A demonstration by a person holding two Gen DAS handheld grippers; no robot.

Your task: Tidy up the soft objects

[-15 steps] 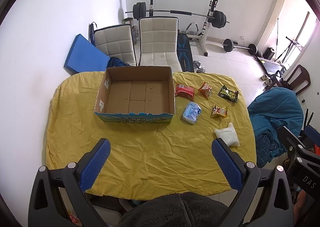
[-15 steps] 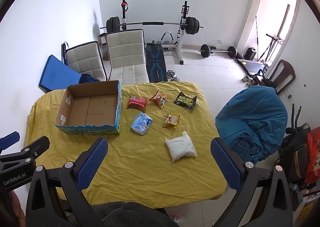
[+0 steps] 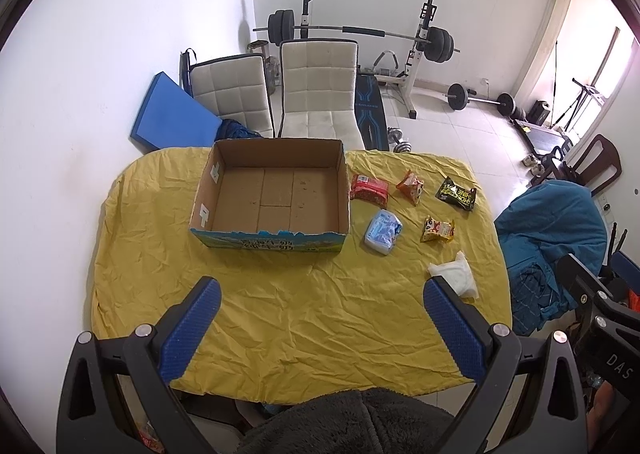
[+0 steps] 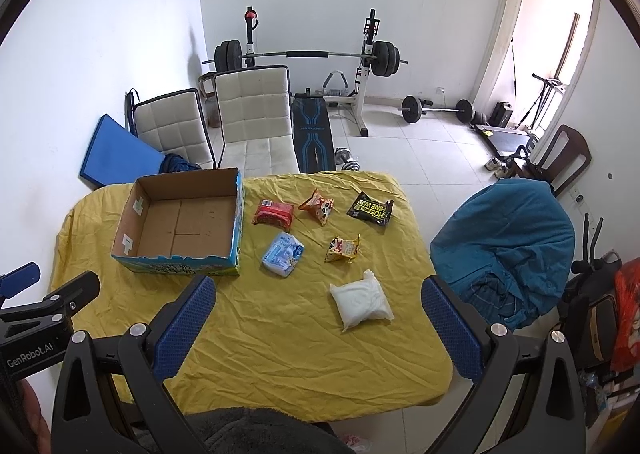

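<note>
An open, empty cardboard box sits on the yellow tablecloth. To its right lie several soft packets: a red pack, an orange snack, a black pack, a blue-white pack, a yellow snack and a white pouch. They also show in the left wrist view, the white pouch beside my right finger. My left gripper and right gripper are both open and empty, held above the table's near edge.
Two white padded chairs stand behind the table, with a blue mat against the wall. A weight bench and barbell rack are further back. A chair draped in blue cloth stands right of the table.
</note>
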